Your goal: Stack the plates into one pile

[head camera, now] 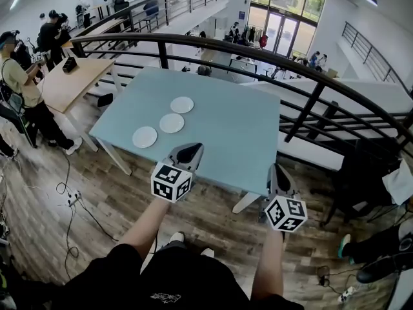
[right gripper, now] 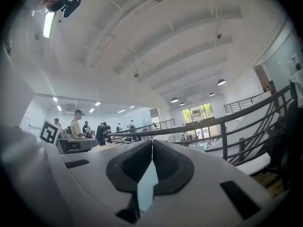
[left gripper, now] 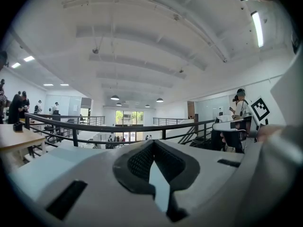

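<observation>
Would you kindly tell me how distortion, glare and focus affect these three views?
Head view: fisheye bows the railing into an arc; the three plates are sharp and evenly lit. Left gripper view: dark corners, a glaring ceiling light, the left gripper looming soft. Right gripper view: likewise, the right gripper soft, its ceiling light glaring upper left.

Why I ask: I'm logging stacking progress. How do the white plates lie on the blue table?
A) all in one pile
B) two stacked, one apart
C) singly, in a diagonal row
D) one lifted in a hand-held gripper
C: the near plate, middle plate and far plate each lie flat on the table in a slanting row, none on another.
</observation>
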Demonstrator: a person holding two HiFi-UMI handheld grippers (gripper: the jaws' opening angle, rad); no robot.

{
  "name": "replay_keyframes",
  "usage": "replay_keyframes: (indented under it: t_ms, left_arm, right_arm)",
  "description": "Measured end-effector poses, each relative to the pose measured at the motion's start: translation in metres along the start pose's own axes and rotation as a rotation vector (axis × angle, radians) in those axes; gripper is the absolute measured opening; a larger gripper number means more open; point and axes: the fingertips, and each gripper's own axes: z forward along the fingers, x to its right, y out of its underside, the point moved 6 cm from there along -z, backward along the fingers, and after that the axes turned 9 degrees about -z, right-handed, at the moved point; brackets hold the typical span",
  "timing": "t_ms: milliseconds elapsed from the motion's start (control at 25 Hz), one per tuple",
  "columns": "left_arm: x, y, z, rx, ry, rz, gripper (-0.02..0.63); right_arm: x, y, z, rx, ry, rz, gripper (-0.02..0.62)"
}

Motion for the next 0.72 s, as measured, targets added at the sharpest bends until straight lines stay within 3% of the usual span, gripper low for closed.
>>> replay_keyframes:
  t_ms: [320, 720]
  left_arm:
    - [-0.030, -0.011, -0.007, 0.011, -0.030, 0.012, 0.008]
    - [-0.119, -0.030, -0.029, 0.015, -0.033, 0.018, 0.008]
  right_arm:
    - [-0.026, -0.005, 0.030, 0.008, -0.043, -0.005, 0.008]
    - [-0.098, -0.010, 0.089, 0.010, -0.056, -0.016, 0.008]
